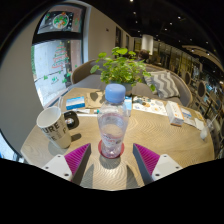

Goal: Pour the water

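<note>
A clear plastic water bottle (113,125) with a blue cap stands upright on a small red coaster (110,154) on the wooden table (160,135). It is just ahead of my gripper (111,161), in line with the gap between the two pink-padded fingers (78,158). The fingers are spread wide, with a clear gap to either side of the bottle's base. A white mug (53,126) with dark print and a black handle stands to the left of the bottle, a little farther back.
A leafy green potted plant (124,68) stands behind the bottle at the table's far edge. Papers and small white items (183,115) lie on the table at the right. A blue-and-white box (76,102) sits behind the mug. A chair and shelves lie beyond.
</note>
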A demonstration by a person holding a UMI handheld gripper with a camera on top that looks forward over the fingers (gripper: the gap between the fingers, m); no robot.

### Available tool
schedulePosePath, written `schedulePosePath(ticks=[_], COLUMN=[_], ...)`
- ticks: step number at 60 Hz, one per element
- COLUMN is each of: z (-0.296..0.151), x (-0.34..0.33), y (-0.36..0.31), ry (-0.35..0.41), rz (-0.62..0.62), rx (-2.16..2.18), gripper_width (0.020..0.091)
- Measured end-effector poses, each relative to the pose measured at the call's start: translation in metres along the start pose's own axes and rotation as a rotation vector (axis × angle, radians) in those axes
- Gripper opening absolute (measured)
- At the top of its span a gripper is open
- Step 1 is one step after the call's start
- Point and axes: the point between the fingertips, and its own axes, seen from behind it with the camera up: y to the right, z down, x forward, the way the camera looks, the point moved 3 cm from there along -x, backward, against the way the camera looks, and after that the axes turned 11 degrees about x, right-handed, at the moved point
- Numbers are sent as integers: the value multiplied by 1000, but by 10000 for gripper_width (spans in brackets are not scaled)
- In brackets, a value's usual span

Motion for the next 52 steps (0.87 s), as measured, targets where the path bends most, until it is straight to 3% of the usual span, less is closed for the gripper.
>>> schedulePosePath(ticks=[14, 23, 52], z=[-7, -9, 4], x=[-115, -167, -201], y=[-14, -17, 0], ry=[-48, -25, -9], rz=[73, 98, 138], rx=[72, 68, 82], gripper_width=[849, 852, 853])
